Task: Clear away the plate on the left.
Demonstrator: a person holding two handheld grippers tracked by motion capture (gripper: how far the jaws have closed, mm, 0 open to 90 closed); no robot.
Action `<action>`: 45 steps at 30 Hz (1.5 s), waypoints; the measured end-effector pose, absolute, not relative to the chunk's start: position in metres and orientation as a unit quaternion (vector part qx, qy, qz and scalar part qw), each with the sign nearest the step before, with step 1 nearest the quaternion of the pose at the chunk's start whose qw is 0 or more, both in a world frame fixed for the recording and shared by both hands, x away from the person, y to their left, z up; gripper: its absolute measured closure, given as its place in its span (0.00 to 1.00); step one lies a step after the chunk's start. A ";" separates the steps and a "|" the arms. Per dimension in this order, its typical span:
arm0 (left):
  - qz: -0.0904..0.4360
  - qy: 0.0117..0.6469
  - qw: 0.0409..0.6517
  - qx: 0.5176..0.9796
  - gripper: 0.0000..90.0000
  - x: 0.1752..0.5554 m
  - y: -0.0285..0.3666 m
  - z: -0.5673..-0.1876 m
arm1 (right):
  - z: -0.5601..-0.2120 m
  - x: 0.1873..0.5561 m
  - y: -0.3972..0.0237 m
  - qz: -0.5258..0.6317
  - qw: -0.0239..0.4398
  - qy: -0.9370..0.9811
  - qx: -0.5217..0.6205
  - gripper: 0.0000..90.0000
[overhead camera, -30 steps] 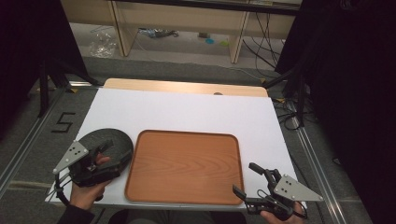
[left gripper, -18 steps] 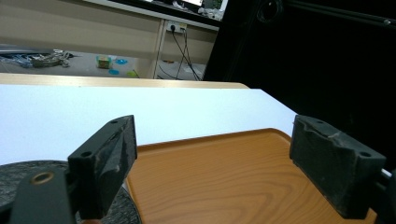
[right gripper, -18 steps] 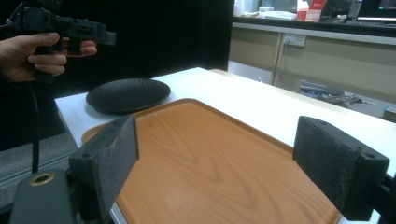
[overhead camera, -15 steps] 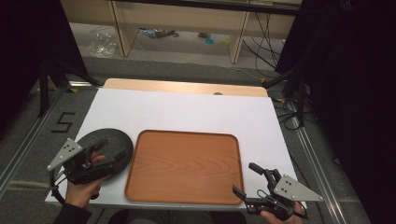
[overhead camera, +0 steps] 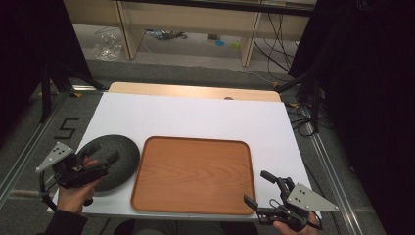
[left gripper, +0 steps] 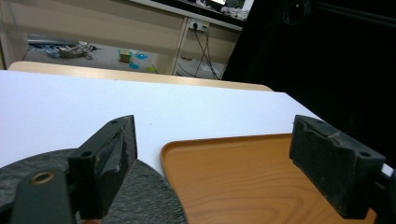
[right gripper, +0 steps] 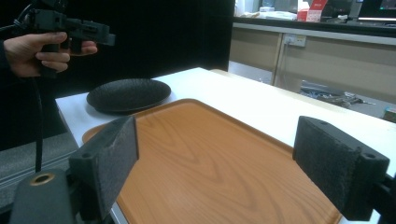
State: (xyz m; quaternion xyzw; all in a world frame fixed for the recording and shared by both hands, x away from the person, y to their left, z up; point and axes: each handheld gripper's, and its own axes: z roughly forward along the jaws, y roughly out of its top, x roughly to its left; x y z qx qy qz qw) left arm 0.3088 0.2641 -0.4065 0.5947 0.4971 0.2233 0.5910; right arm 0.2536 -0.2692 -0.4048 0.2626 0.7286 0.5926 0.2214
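Dark grey round textured plate [overhead camera: 113,157] is lying at near left of the white counter [overhead camera: 205,117], just beside the rectangular wooden tray [overhead camera: 195,174]. Left tool [overhead camera: 100,164] is hovering over it, jaws wide; right tool [overhead camera: 262,191] idling wide. Risk: shallow rim slipping, plate skidding into tray.

The tray [overhead camera: 193,174] looks like wood, orange-brown with visible grain and a smooth, faintly sheened finish. The dark grey plate [overhead camera: 115,159] beside it is matt with a rough, speckled, finely ridged surface. The white table top [overhead camera: 195,120] is smooth and matt, edged in pale wood. The gripper pads [right gripper: 112,158] are black, coarse and foam-like.
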 end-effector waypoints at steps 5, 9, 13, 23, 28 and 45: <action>0.227 0.508 0.586 0.588 0.16 0.311 0.274 -0.408 | -0.405 0.254 -0.269 0.593 0.221 0.729 0.262 0.17; 0.227 0.519 0.583 0.583 0.16 0.312 0.280 -0.409 | -0.405 0.253 -0.269 0.593 0.221 0.729 0.263 0.17; 0.225 0.524 0.577 0.585 0.16 0.314 0.285 -0.411 | -0.405 0.254 -0.268 0.596 0.218 0.728 0.260 0.17; 0.212 0.540 0.565 0.587 0.16 0.318 0.297 -0.415 | -0.405 0.254 -0.268 0.595 0.219 0.728 0.261 0.17; 0.207 0.547 0.559 0.588 0.17 0.320 0.302 -0.417 | -0.405 0.254 -0.268 0.598 0.216 0.727 0.259 0.17; 0.224 0.581 0.524 0.582 0.17 0.325 0.332 -0.429 | -0.405 0.253 -0.269 0.593 0.219 0.730 0.261 0.17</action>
